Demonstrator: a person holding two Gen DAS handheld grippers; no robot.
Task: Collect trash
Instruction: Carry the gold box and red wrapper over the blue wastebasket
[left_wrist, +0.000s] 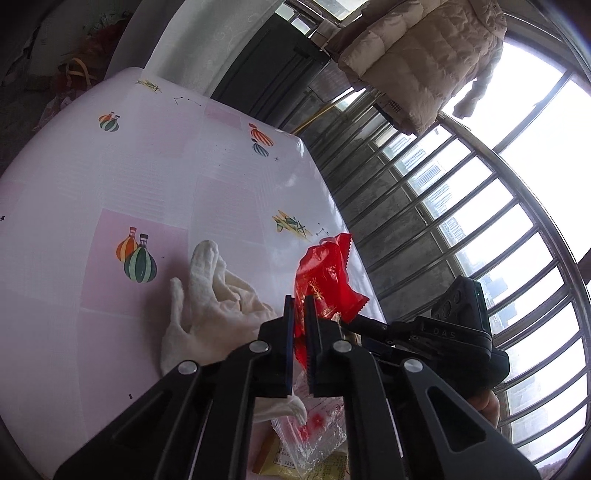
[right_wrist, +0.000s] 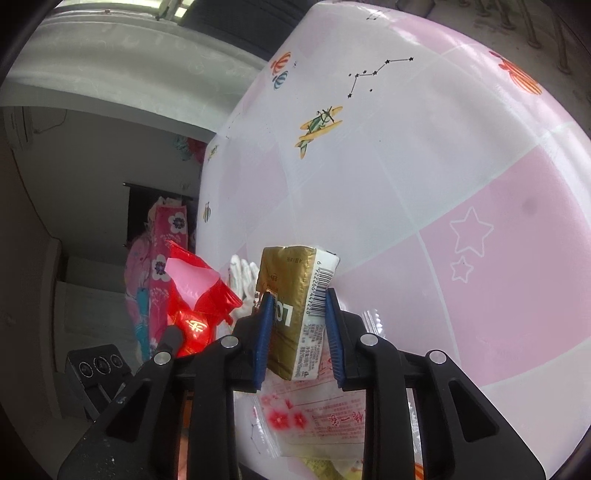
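Note:
My left gripper (left_wrist: 300, 301) is shut on a red foil wrapper (left_wrist: 325, 280), held above the pink patterned table (left_wrist: 147, 177). The wrapper also shows in the right wrist view (right_wrist: 195, 295), at the left beside the table's edge. My right gripper (right_wrist: 299, 295) is shut on a gold and white carton (right_wrist: 295, 306) with a barcode, held above the table (right_wrist: 443, 166). A crumpled white glove (left_wrist: 207, 310) lies on the table just left of the left gripper. A clear plastic wrapper with red flowers (right_wrist: 314, 417) lies under the right gripper and shows in the left wrist view (left_wrist: 314, 439).
A yellow packet (left_wrist: 295, 465) lies under the clear wrapper. The right gripper's body (left_wrist: 454, 332) is at the table's right edge. Window bars (left_wrist: 461, 221) and a hanging beige jacket (left_wrist: 424, 55) are beyond the table. A pink floral bag (right_wrist: 162, 280) stands on the floor.

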